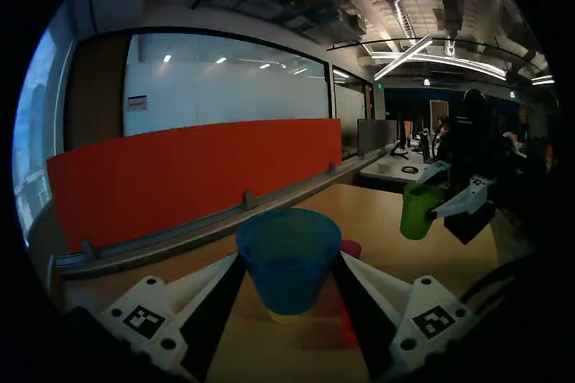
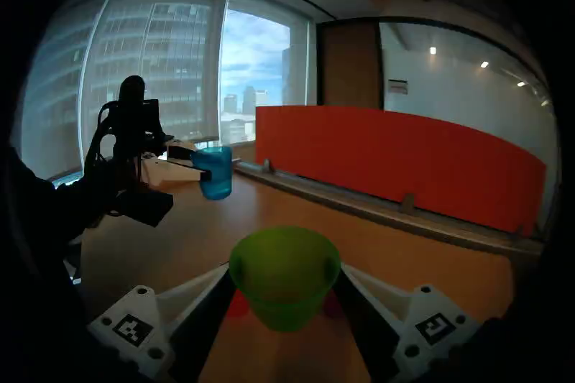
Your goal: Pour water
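Note:
My left gripper (image 1: 288,268) is shut on a blue cup (image 1: 289,257), held upright above the wooden table (image 1: 374,214). In the right gripper view the same blue cup (image 2: 213,172) hangs at the left, with the left gripper (image 2: 203,172) and a dark sleeve behind it. My right gripper (image 2: 284,286) is shut on a green cup (image 2: 284,284), also upright. That green cup (image 1: 419,210) appears at the right of the left gripper view, gripped by the right gripper (image 1: 435,210). I cannot tell whether either cup holds water.
An orange partition (image 1: 194,171) with a metal rail runs along the far table edge. Small red and yellow things (image 1: 350,248) lie on the table below the blue cup. Desks with monitors stand farther back. Large windows (image 2: 158,81) face other buildings.

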Demonstrator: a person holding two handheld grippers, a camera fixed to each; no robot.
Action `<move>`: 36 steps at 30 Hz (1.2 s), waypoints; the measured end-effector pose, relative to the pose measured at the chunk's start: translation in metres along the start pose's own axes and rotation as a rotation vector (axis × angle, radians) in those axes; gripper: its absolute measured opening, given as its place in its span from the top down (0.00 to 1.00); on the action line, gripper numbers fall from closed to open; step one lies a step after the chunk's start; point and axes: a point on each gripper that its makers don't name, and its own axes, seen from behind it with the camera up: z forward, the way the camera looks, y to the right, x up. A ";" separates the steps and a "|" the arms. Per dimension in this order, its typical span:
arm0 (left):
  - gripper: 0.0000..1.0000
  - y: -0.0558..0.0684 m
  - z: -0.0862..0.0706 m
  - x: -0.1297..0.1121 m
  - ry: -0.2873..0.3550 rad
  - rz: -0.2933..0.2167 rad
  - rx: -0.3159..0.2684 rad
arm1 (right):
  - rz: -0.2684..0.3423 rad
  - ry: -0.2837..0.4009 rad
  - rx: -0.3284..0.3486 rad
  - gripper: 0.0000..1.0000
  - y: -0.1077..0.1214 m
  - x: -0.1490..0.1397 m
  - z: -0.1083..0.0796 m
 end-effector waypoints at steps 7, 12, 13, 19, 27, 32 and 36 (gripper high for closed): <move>0.17 0.006 -0.005 0.026 0.064 -0.014 0.003 | 0.003 0.007 0.006 0.09 -0.004 0.000 -0.002; 0.17 0.008 -0.008 0.041 0.106 -0.023 0.005 | 0.003 0.011 0.007 0.09 -0.006 0.000 -0.003; 0.17 0.009 -0.009 0.043 0.114 -0.027 0.003 | 0.004 0.012 0.007 0.09 -0.006 0.000 -0.003; 0.17 0.012 -0.010 0.052 0.141 -0.050 -0.006 | 0.005 0.022 0.006 0.09 -0.006 0.002 -0.004; 0.17 0.016 -0.009 0.054 0.134 -0.046 -0.016 | -0.001 0.037 0.005 0.09 -0.005 0.004 -0.006; 0.17 0.017 -0.008 0.052 0.130 -0.047 -0.019 | -0.008 0.055 0.008 0.09 -0.006 0.007 -0.006; 0.17 0.019 -0.009 0.052 0.128 -0.047 -0.023 | -0.015 0.077 0.014 0.09 -0.010 0.011 -0.005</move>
